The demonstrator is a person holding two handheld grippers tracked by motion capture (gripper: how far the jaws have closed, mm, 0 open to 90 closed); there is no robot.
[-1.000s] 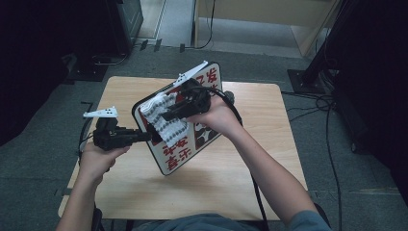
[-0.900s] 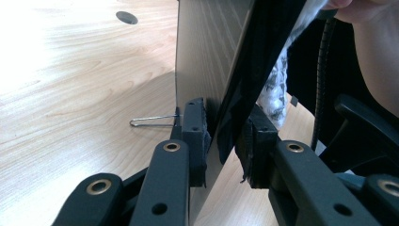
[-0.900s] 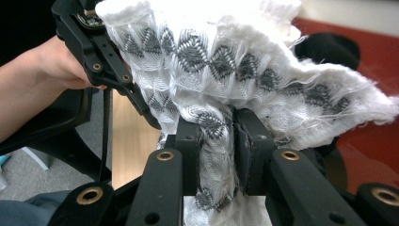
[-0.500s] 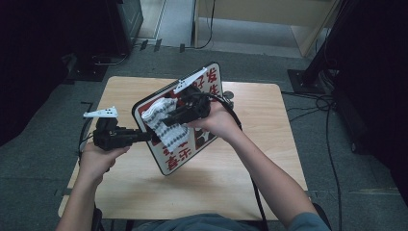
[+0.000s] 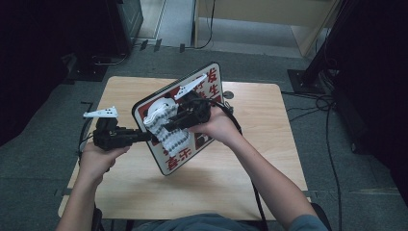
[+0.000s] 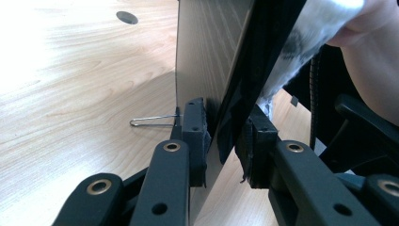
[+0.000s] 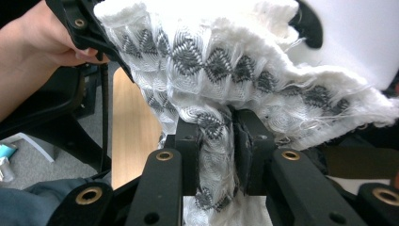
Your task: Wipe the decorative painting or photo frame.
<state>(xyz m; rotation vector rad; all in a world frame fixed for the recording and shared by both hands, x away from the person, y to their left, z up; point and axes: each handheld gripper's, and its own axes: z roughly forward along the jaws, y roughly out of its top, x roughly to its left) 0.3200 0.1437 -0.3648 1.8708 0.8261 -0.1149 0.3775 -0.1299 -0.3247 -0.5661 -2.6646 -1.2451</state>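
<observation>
Wiping is the job in hand, I think. Left gripper (image 5: pixel 146 136) clamps the edge of the flat red-and-white sign board with big letters (image 5: pixel 204 86) and holds it tilted up above the pale wooden table (image 5: pixel 250 163). Right gripper (image 7: pixel 232 127) pinches a bunched white cloth with grey zigzag stripes (image 7: pixel 221 61) and presses it on the board's face, near the middle. Next, the cloth should rub across the rest of the face while the other side holds the board steady and tight.
</observation>
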